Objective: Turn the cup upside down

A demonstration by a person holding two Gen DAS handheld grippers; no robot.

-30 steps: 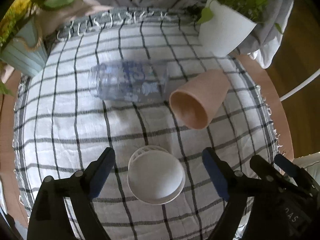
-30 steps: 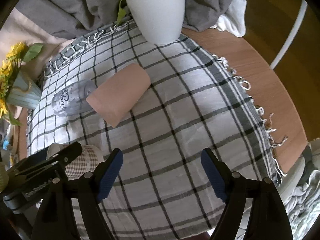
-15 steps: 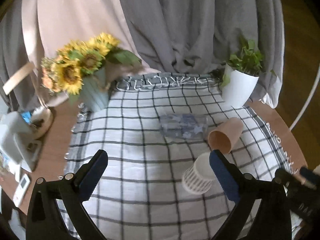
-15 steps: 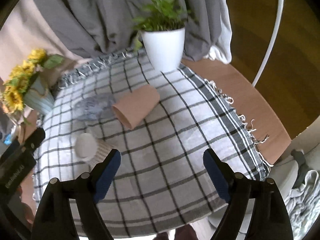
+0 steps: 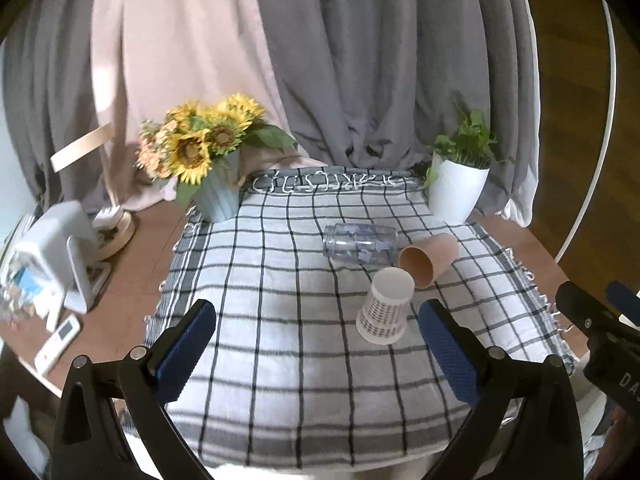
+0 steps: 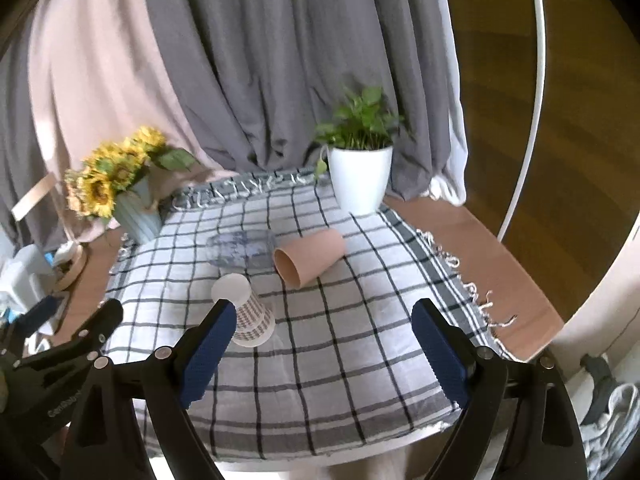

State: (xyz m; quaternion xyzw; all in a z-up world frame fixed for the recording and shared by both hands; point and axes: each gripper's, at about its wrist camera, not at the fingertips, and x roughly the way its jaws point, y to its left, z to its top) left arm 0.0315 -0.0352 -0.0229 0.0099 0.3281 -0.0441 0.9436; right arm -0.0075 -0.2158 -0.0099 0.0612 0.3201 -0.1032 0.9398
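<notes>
1. Checked cloth (image 5: 280, 280) covers most of the round wooden table (image 6: 500, 264); bare wood shows along the table rim left and right of the cloth, and the fringe hangs near the right edge. A wide open stretch of cloth lies on the near side of the paper cup (image 5: 386, 306), and another to its left.
2. Paper cup, white with a checked print, stands mouth down on the cloth, closed base up, nothing touching it.
3. Just behind the paper cup: a pink cup (image 5: 426, 260) on its side, open mouth toward the cameras, nothing visible inside; a clear glass jar (image 5: 360, 245) on its side, touching or nearly touching the pink cup's left.
4. Well behind the paper cup: sunflower vase (image 5: 218, 196) at back left, white plant pot (image 5: 456, 192) with green leaves at back right, both upright.
5. Left gripper (image 5: 318, 348) hangs above the near cloth, fingers spread wide, holding nothing; paper cup sits beyond, near its right finger.
6. Right gripper (image 6: 320, 350) likewise spread wide and holding nothing; its left finger (image 6: 208, 350) overlaps the paper cup in view; contact cannot be told.
</notes>
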